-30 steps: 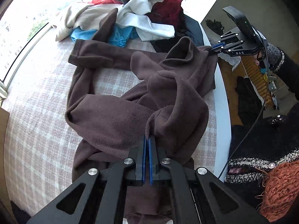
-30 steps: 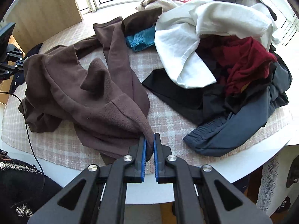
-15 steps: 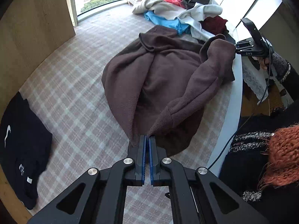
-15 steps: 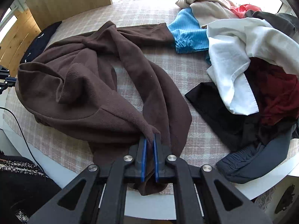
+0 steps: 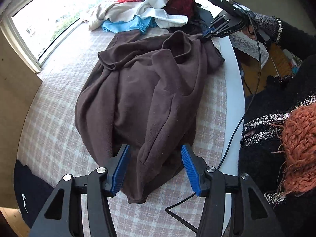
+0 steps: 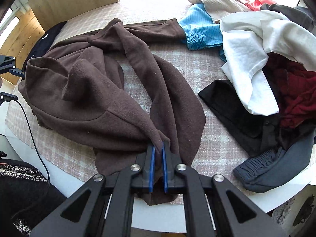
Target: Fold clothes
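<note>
Now the left gripper (image 5: 156, 169) has let go: its blue jaws were pinched on the brown fleece (image 5: 146, 90) half a second ago and now stand wide apart, one on each side of its near end. That fleece lies in a crumpled heap in the middle of the frame, on the checked cloth (image 5: 55, 138) over the table (image 5: 234, 90). At the upper right, the right gripper (image 6: 157, 154) has its jaws clamped on a fold of fleece. A pile of other clothes (image 5: 150, 9) sits at the top. A dark shirt (image 5: 29, 193) lies at the lower left.
</note>
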`<state>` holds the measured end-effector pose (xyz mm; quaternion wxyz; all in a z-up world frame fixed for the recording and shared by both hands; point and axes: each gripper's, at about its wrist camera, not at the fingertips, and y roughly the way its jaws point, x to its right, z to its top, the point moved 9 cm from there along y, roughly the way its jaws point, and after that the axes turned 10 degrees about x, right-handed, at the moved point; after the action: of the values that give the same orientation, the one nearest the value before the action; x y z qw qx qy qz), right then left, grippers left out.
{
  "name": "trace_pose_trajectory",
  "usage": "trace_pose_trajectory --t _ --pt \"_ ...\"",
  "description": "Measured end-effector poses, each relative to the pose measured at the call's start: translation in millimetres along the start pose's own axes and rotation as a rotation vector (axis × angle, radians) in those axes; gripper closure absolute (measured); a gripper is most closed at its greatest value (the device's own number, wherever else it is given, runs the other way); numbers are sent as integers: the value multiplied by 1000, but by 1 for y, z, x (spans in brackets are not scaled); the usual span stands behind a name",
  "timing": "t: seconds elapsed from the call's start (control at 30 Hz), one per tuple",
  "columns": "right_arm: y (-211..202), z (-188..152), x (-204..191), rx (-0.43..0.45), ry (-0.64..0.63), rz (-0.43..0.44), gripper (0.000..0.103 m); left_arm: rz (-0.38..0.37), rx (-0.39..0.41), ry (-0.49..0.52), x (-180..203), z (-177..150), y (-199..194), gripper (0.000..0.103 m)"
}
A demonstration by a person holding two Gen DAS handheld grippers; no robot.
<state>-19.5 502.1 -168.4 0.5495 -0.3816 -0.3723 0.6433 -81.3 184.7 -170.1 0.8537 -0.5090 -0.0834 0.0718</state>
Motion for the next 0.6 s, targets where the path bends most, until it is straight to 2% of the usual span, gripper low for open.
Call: trace_pose_trajectory --t 0.03,0.07,0.1,0.13,0.17,0.23,0.3,0.4,0.47,0.5,0.53,0.57,0.6 --pt "-2 -1 2 7 -3 4 96 -20 -21 -3 -1 1 10 52" --pt "-3 -2 5 15 -6 9 94 -41 -38 -7 -3 1 19 58" --pt "-5 -2 7 22 -9 13 88 -54 -44 -36 -7 3 25 67" --pt "-8 -3 8 33 -22 10 78 -64 -44 -76 -12 7 30 89" --pt "-12 -2 7 45 -42 3 75 -73 -38 -116 -19 8 30 95" --pt "-19 -1 5 67 -78 -6 65 -89 -21 -197 -33 11 26 95" --pt "-19 2 3 72 -100 10 58 -84 -10 -211 -39 12 20 95" --pt "-5 6 -1 55 -112 51 57 -77 -1 -217 -43 11 16 95" --pt "8 5 -3 31 -103 93 57 -71 -5 -225 -44 9 18 95" --pt "13 4 -4 14 -92 113 64 -59 -1 -234 -45 9 18 95" --pt "18 2 -6 -3 -82 132 92 -45 7 -245 -47 10 17 95" --pt "18 4 -7 -9 -81 133 97 -32 15 -256 -48 10 16 96" --pt "15 7 -8 -7 -85 122 96 -18 22 -267 -50 11 16 96"
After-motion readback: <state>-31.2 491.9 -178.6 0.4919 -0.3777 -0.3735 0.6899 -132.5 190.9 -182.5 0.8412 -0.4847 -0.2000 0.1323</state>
